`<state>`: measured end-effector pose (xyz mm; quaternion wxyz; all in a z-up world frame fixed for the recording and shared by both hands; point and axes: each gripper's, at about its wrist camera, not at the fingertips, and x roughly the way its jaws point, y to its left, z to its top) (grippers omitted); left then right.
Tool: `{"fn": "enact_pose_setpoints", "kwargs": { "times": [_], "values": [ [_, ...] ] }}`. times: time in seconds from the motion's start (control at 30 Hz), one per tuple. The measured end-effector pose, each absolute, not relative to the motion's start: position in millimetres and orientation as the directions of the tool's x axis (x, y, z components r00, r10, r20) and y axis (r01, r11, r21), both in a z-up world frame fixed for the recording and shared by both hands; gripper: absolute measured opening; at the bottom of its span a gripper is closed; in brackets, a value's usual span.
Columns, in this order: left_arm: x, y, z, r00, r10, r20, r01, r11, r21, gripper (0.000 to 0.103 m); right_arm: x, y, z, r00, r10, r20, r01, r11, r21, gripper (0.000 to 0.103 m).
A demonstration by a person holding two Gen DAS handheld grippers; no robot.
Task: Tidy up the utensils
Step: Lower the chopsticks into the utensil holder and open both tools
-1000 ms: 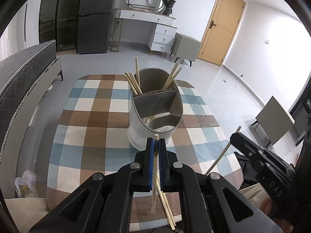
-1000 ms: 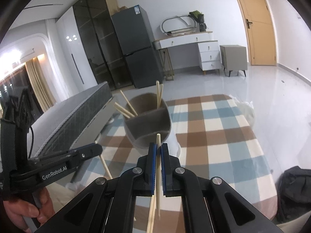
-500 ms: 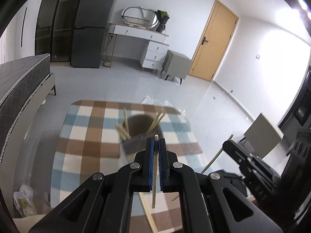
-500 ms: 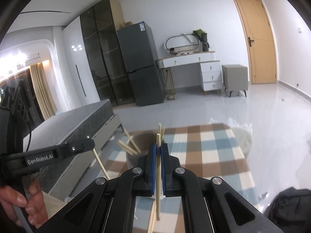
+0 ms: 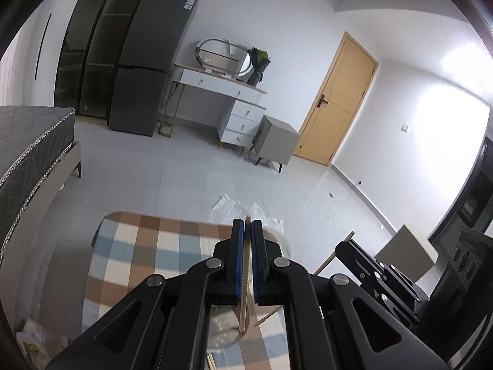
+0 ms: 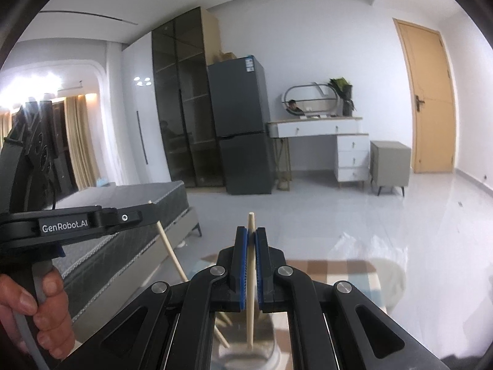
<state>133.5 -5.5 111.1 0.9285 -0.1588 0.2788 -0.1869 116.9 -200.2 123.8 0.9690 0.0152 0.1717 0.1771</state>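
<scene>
My left gripper point(image 5: 247, 225) is shut on a pale wooden chopstick point(image 5: 244, 293) that hangs down between its blue pads, above the checked tablecloth point(image 5: 138, 246). My right gripper point(image 6: 251, 232) is likewise shut on a chopstick point(image 6: 250, 308). Each view shows the other gripper off to the side: the right gripper point(image 5: 354, 251) with its slanting stick, and the left gripper point(image 6: 92, 222) held by a hand point(image 6: 46, 308). The grey-white utensil holder point(image 6: 271, 351) sits low under the fingers, mostly hidden; a few sticks lean in it.
A grey bed point(image 6: 123, 215) runs along the left. A dark fridge point(image 5: 148, 61), a white dresser point(image 5: 234, 101), a grey nightstand point(image 5: 274, 141) and a wooden door point(image 5: 336, 101) stand at the far wall. Clear plastic point(image 5: 234, 206) lies past the table's far edge.
Both grippers have risen with their chopsticks. The holder has slid from the middle of each view down under the fingers, and the room's far wall fills more of the picture.
</scene>
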Motion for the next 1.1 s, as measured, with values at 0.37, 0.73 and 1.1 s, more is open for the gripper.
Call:
{"fn": "enact_pose_setpoints", "kwargs": {
  "times": [0.37,0.73,1.1],
  "values": [
    [178,9,81,0.768,-0.424,-0.48,0.218,0.878,-0.426,0.0,160,-175,103,0.846,0.404,-0.349,-0.403,0.912,0.077,0.004],
    [188,10,49,0.723,-0.444,-0.53,0.193,0.866,-0.462,0.0,169,-166,62,0.816,0.41,-0.406,-0.45,0.893,-0.003,0.004],
    [178,8,37,0.655,-0.492,-0.573,0.227,0.852,-0.472,0.0,165,-168,31,0.764,0.399,-0.507,-0.452,0.892,0.021,0.005]
  ]
}}
